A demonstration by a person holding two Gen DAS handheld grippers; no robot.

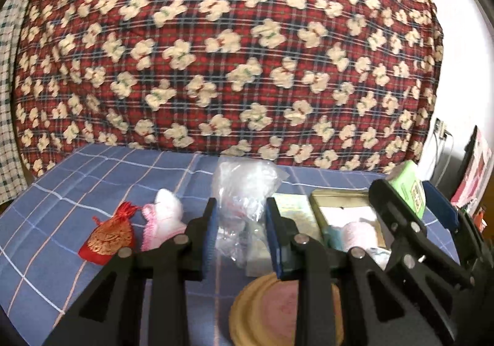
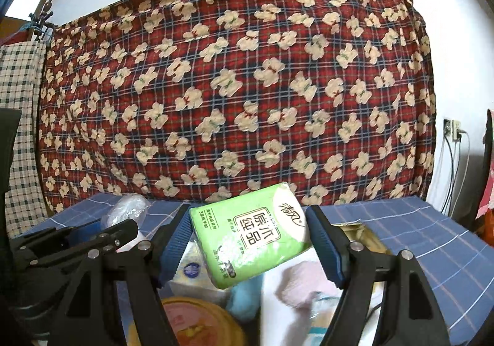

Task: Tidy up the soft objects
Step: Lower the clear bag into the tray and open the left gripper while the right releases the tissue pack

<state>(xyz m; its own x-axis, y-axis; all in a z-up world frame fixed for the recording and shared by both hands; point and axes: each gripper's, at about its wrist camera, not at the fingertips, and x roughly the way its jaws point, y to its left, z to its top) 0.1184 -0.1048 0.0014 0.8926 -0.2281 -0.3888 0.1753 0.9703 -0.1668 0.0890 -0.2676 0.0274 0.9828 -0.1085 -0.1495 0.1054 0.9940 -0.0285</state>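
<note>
My right gripper point(image 2: 248, 213) is shut on a green tissue pack point(image 2: 253, 238), holding it tilted above an open tin box point(image 2: 367, 231) with pink and white soft items point(image 2: 302, 281) inside. In the left wrist view that same gripper point(image 1: 404, 188) and pack point(image 1: 407, 191) show at the right, over the box point(image 1: 339, 200). My left gripper point(image 1: 241, 204) is narrowly closed on a crumpled clear plastic bag point(image 1: 247, 179), which stands up between its blue pads. A red and gold drawstring pouch point(image 1: 108, 238) and a pink and white knitted piece point(image 1: 163, 222) lie left of it.
Everything rests on a blue checked cloth point(image 1: 77, 191). A red plaid blanket with cream bears point(image 1: 231, 52) rises like a wall behind. A round gold lid with a pink centre point(image 1: 268, 309) lies near the front. Cables and a wall socket point(image 2: 454, 132) are at the right.
</note>
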